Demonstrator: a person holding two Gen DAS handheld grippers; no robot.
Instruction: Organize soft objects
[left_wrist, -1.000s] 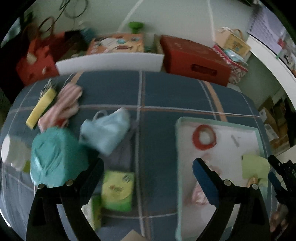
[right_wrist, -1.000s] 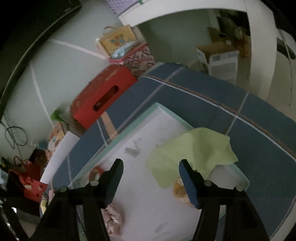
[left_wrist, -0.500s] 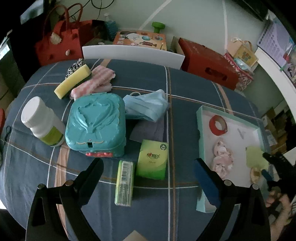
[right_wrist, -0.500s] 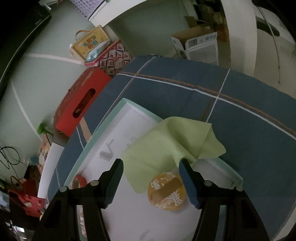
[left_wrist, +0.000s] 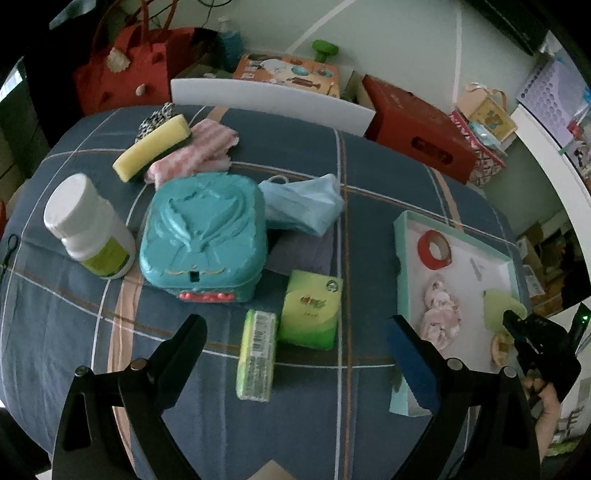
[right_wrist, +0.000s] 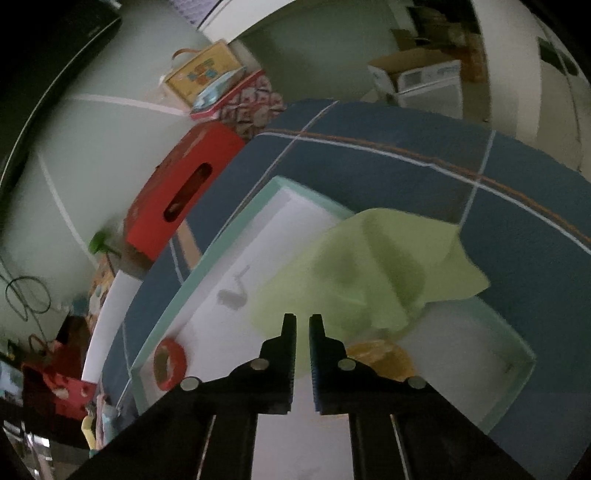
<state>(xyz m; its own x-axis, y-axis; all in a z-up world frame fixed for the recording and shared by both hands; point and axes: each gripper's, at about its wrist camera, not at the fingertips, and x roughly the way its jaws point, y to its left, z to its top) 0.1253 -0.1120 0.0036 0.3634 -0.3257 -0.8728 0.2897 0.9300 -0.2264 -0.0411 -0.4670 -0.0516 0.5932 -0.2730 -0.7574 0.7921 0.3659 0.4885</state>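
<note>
1. My R gripper (right_wrist: 302, 321) is clenched on the near edge of the lime-green cloth (right_wrist: 369, 269); the jaws are nearly together, and the cloth edge sits between the tips.
2. That cloth is draped over the far right corner of the mint-rimmed tray (right_wrist: 236, 236), partly spilling over the rim onto the blue plaid tablecloth (right_wrist: 406, 155).
3. Under the cloth's near side, in the tray, I see a round orange-yellow item (right_wrist: 380, 354), half hidden; can't tell what it is.
4. Also in the tray: a red tape roll (left_wrist: 434, 250) at the far end and a pink-white scrunchie (left_wrist: 441, 312) mid-tray.
5. My L gripper (left_wrist: 299, 332) is released, jaws wide, hanging above the table w/ nothing between them.
6. Below it: a green tissue pack (left_wrist: 312, 308) and a green barcoded packet (left_wrist: 257, 352), side by side, just touching.
7. Farther out: a teal case (left_wrist: 203, 232), w/ a white bottle (left_wrist: 88, 227) to its left and a light-blue face mask (left_wrist: 303, 201) against its right side.
8. A folded grey-purple cloth (left_wrist: 303, 251) lies under the mask edge, beside the case.
9. Far left of the table: a yellow sponge (left_wrist: 153, 151) next to a pink striped cloth (left_wrist: 195, 151).
10. From the L cam, the R gripper shows at the tray's right edge, w/ the person's hand (left_wrist: 546, 406) behind it.
</note>
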